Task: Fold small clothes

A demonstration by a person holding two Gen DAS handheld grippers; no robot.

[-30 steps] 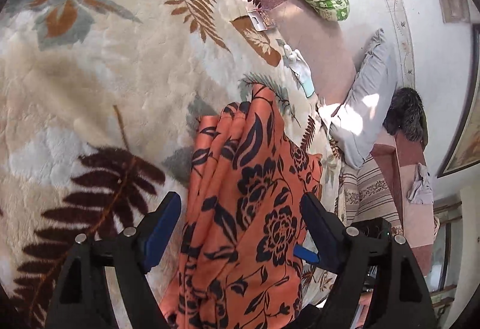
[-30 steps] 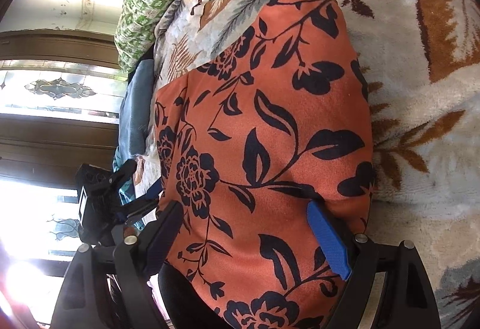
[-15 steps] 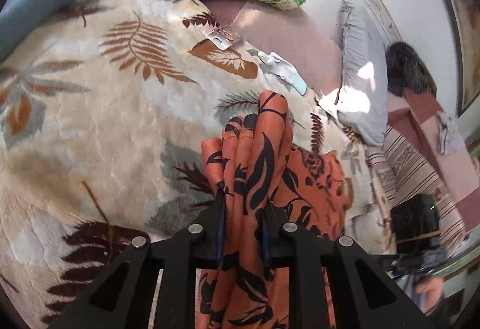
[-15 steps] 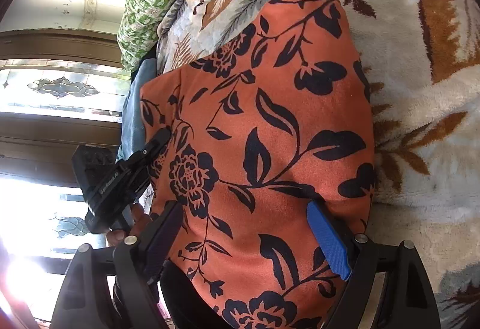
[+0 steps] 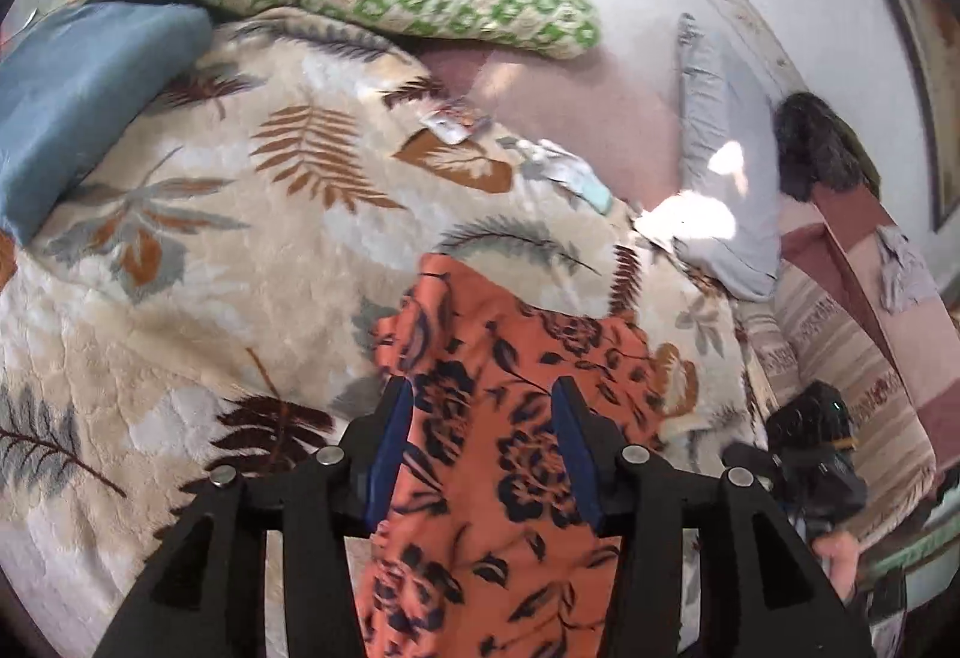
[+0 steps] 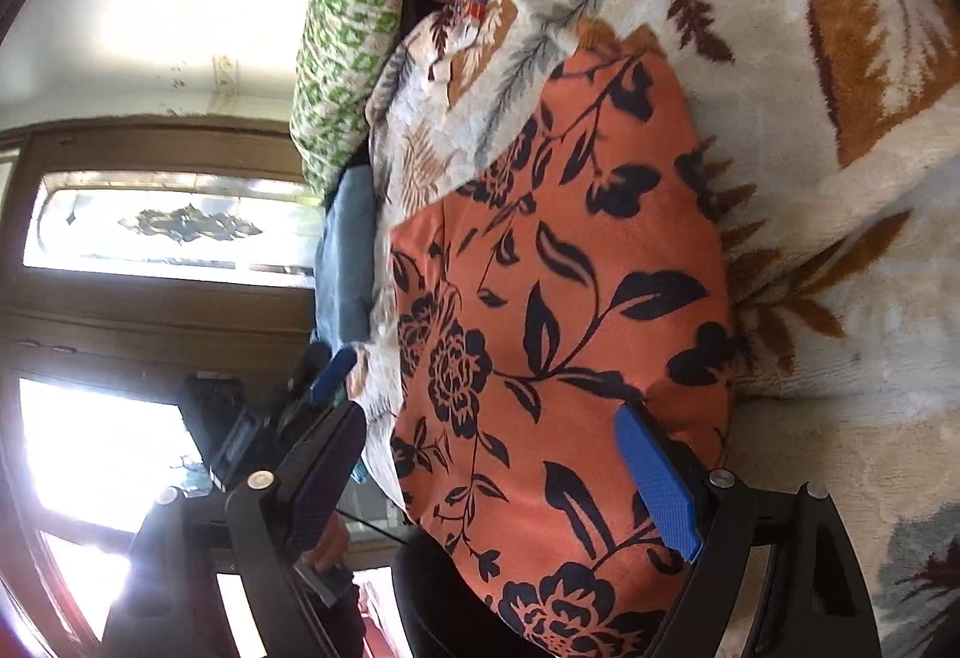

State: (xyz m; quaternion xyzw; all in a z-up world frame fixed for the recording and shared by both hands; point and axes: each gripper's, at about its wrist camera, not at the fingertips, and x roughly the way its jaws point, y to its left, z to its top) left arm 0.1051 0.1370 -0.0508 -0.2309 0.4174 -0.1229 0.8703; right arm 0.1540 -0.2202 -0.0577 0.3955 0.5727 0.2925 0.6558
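The orange floral garment (image 5: 510, 418) lay on the leaf-patterned blanket (image 5: 180, 298). Both the left tongs (image 5: 483, 442) and the right tongs (image 6: 498, 472) stood wide, holding nothing. The loose fold might slip open, since nothing pinned it.

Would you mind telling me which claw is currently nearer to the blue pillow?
Left. The left claw hangs open over the orange floral garment, on the side toward the blue pillow. The right claw, also open, straddles the garment's opposite side.
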